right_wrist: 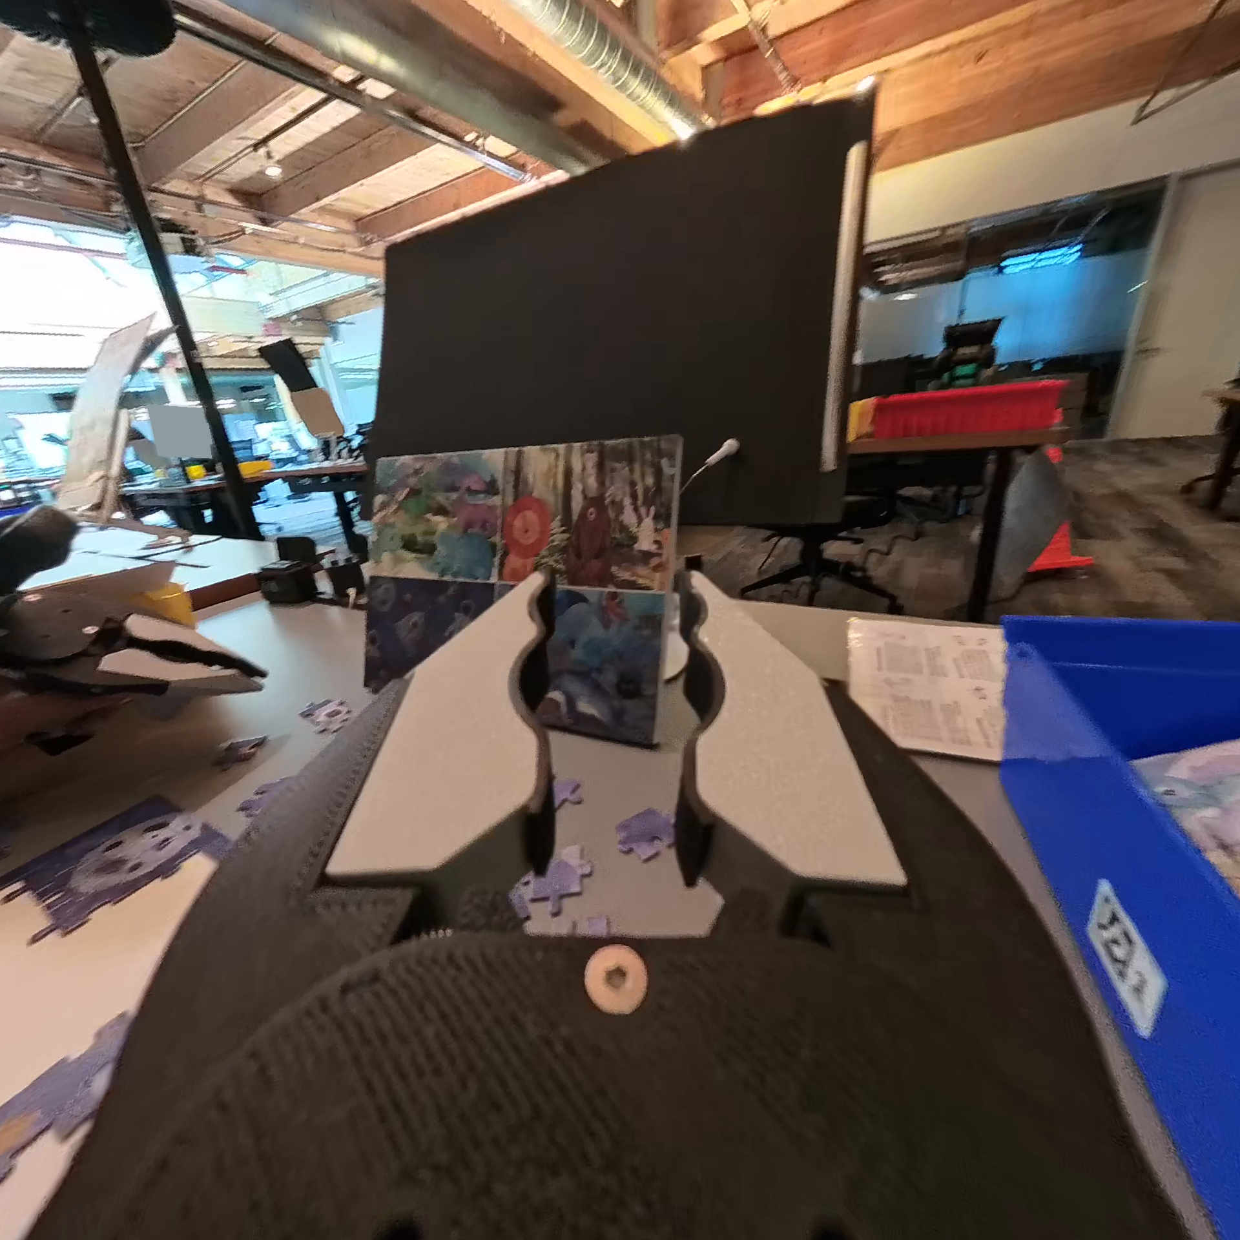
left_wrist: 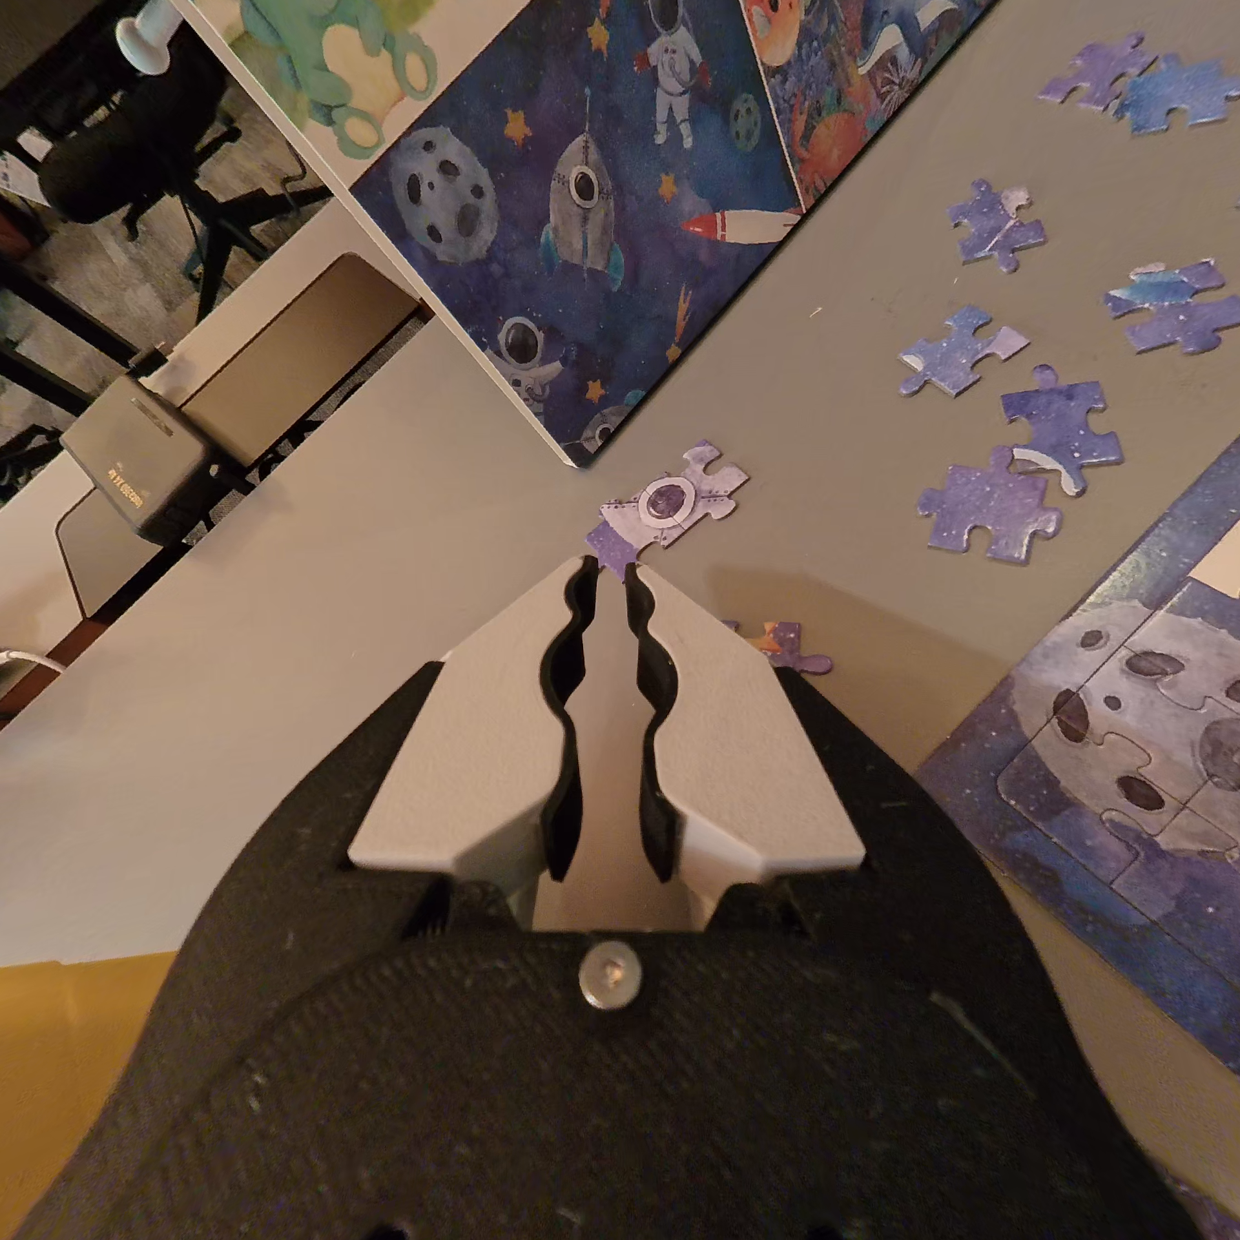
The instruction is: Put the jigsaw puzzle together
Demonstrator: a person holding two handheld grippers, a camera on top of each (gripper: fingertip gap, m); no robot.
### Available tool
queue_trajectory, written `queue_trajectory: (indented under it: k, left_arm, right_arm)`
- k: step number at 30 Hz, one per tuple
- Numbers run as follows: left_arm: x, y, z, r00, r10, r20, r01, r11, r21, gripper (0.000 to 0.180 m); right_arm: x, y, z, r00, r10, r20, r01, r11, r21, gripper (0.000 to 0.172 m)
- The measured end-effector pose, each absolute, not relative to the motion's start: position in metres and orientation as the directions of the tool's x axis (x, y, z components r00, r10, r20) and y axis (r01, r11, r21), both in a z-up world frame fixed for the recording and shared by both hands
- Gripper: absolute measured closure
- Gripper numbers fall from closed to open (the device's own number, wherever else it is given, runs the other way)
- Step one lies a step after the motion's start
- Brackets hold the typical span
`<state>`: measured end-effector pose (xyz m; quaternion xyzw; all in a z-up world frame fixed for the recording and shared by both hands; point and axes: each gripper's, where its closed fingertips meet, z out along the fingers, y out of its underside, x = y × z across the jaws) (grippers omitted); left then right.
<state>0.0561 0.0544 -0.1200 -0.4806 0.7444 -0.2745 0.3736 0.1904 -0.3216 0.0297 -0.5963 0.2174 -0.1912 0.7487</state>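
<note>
Nearest the lens in the left wrist view: your left gripper (left_wrist: 610, 570), black textured body filling the lower frame, grey fingers (left_wrist: 510, 684) converging toward centre. The fingers are clenched to a narrow slot and their tips pinch the purple lower edge of a joined pair of puzzle pieces (left_wrist: 671, 503), the pair showing a round porthole and riveted grey panels. The pair lies at frame centre on the grey counter (left_wrist: 376, 604), just below the corner of the upright puzzle box (left_wrist: 577, 221), which carries a space picture with rockets, an astronaut and a cratered moon.

Half hidden behind the right finger sits another piece with an orange mark (left_wrist: 792, 647). Loose purple and blue pieces (left_wrist: 986, 510) are scattered across the upper right of the frame, well apart from the fingers. At the right edge lies the partly assembled puzzle (left_wrist: 1141, 738), its cratered grey moon visible.

Right wrist view: your right gripper (right_wrist: 614, 584) fills the lower frame, raised above the counter and pointed level toward the puzzle box (right_wrist: 523, 517). Its fingers (right_wrist: 470, 738) stand released, wide apart, with nothing between them. Loose purple pieces (right_wrist: 644, 832) show on the counter through the gap. A blue bin (right_wrist: 1107, 771) occupies the right edge, a printed sheet (right_wrist: 933, 678) just left of it. The left gripper (right_wrist: 201, 661) shows at the left edge, low over the counter. A black panel (right_wrist: 617, 322) stands behind the box. This view is blurred.
</note>
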Motion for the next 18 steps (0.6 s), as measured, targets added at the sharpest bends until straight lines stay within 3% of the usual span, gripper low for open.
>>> queue_trajectory:
  k: [8, 18]
  left_arm:
    - [0.056, 0.054, -0.120, -0.262, -0.918, -0.297, -0.511, 0.393, -0.765, 0.174]
    - [0.057, 0.052, -0.116, -0.260, -0.919, -0.297, -0.498, 0.392, -0.773, 0.174]
  right_arm:
    - [0.196, -0.348, 0.042, 0.784, -0.614, -0.094, 0.100, 0.274, -0.956, 0.147]
    - [0.200, -0.341, 0.028, 0.760, -0.650, 0.015, 0.144, 0.146, -0.979, 0.149]
